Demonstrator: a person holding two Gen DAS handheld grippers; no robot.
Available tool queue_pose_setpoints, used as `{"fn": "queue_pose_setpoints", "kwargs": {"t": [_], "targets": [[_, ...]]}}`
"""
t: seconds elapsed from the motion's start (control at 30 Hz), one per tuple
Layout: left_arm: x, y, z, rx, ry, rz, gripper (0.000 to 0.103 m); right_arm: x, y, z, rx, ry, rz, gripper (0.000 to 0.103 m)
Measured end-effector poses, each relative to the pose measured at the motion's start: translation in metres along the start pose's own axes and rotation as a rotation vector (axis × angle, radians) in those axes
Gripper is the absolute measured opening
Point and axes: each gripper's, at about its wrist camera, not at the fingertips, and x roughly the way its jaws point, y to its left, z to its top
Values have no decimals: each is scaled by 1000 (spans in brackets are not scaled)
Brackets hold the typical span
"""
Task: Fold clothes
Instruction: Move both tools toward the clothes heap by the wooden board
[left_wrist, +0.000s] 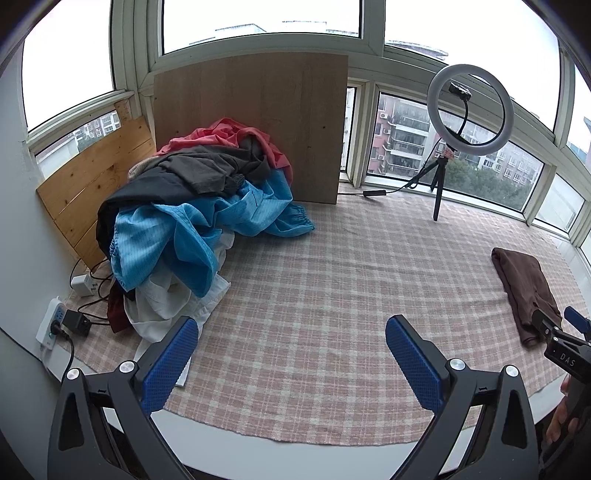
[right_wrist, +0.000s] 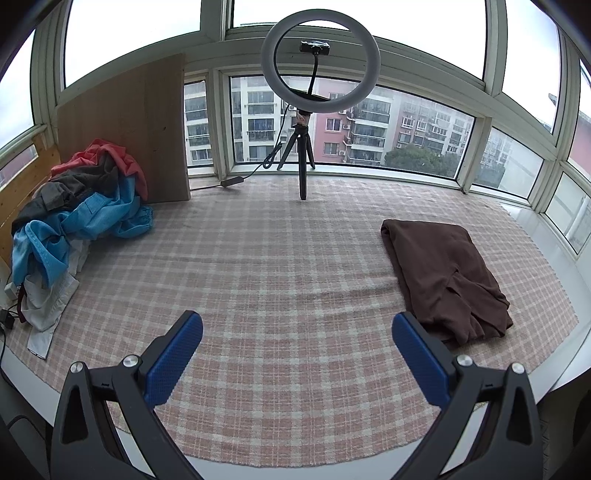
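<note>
Hovering over the checked cloth (right_wrist: 280, 266), the left gripper (left_wrist: 291, 354) and right gripper (right_wrist: 297, 350) both have jaws spread, empty. A folded brown garment (right_wrist: 443, 273) lies at right; the pile (left_wrist: 195, 206) heaps upper left. Any pick should pinch one layer only.

Only one text was legible: the white letters "DAS" stood on the black body of the right gripper (left_wrist: 570, 325) in the left wrist view.
</note>
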Motion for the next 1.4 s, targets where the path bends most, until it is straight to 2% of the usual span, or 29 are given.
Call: {"fn": "queue_pose_setpoints", "kwargs": {"t": [0.13,0.37,0.53,0.83,1.0,1.13,1.27,1.4], "targets": [[2,7,-2,-3,5,34,102,4,2,0,13,4,55,103],[-5,29,-2,-50,-17,87,102,3,16,3,-22,-69,163,103],[-6,45,0,-82,-14,121,102,5,42,9,-126,-77,156,103],[-2,80,10,-116,-1,156,102,10,84,28,-180,-80,201,103],[7,108,26,-115,-11,148,102,15,114,43,-209,-77,180,103],[12,146,49,-132,-42,146,102,14,145,64,-213,-96,179,103],[16,195,77,-165,-85,154,102,10,184,99,-218,-143,222,103],[28,241,99,-178,-108,162,102,13,236,142,-197,-193,301,103]]}}
